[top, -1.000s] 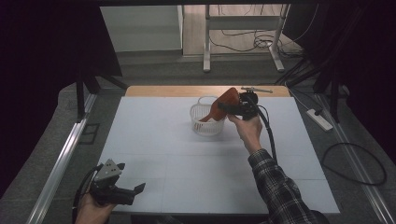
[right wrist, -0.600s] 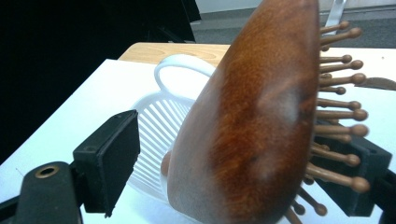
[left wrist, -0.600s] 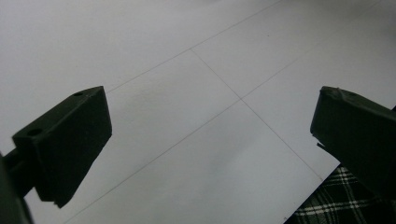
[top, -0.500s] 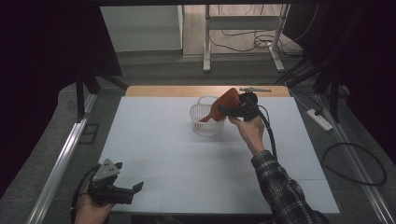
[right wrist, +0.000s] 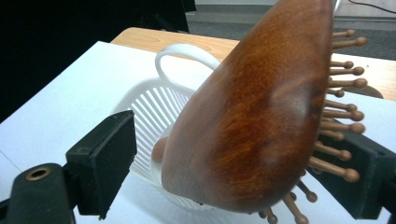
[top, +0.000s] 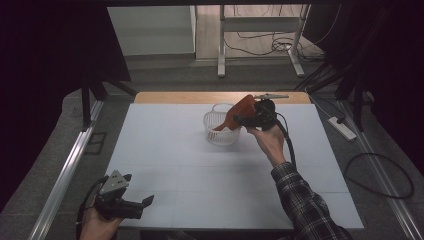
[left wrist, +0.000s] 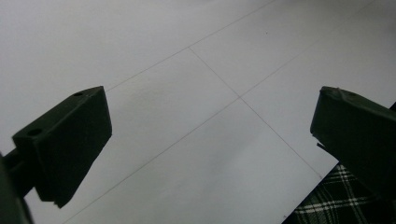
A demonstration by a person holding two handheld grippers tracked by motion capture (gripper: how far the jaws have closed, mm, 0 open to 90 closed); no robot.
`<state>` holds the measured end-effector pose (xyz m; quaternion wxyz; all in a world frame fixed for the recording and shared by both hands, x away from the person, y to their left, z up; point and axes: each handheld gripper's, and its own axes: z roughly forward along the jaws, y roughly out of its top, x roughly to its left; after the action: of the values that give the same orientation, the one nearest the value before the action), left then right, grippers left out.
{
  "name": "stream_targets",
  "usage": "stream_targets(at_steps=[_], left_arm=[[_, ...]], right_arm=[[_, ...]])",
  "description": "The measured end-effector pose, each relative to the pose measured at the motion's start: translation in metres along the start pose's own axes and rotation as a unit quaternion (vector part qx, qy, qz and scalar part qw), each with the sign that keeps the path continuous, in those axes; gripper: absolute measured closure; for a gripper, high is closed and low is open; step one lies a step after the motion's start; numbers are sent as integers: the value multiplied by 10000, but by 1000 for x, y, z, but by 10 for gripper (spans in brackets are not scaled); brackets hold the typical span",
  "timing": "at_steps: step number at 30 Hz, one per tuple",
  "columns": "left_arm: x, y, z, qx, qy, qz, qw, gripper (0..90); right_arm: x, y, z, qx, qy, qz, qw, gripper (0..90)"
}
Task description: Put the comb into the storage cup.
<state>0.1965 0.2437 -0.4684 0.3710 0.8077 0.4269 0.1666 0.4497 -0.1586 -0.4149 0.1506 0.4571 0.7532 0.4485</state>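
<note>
My jaws are black. The hairbrush [right wrist: 252,116] is shiny red-brown wood. The basket [right wrist: 149,107] is white. My sleeve [top: 305,205] is black-and-white checked.

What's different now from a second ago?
The right claw has just been opening its jaws around the wooden hairbrush. There is now a gap at the left jaw, and the brush, handle down in the white basket, leans a bit lower over it. The hand barely moved. The basket, the left claw at the near table edge, and that hand stayed as they were.
</note>
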Motion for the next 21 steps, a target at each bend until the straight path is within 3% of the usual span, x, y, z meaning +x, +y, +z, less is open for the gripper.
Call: stream_targets(at_steps=[14, 18, 21], left_arm=[[0, 0, 0, 15, -10, 25, 10000, 0], [0, 0, 0, 19, -12, 27, 10000, 0], [0, 0, 0, 23, -12, 30, 10000, 0]], right_arm=[[5, 0, -4, 195, -181, -400, 9988, 89], [3, -3, -1, 479, -358, -546, 9967, 52], [3, -4, -1, 501, -407, -626, 9959, 50]])
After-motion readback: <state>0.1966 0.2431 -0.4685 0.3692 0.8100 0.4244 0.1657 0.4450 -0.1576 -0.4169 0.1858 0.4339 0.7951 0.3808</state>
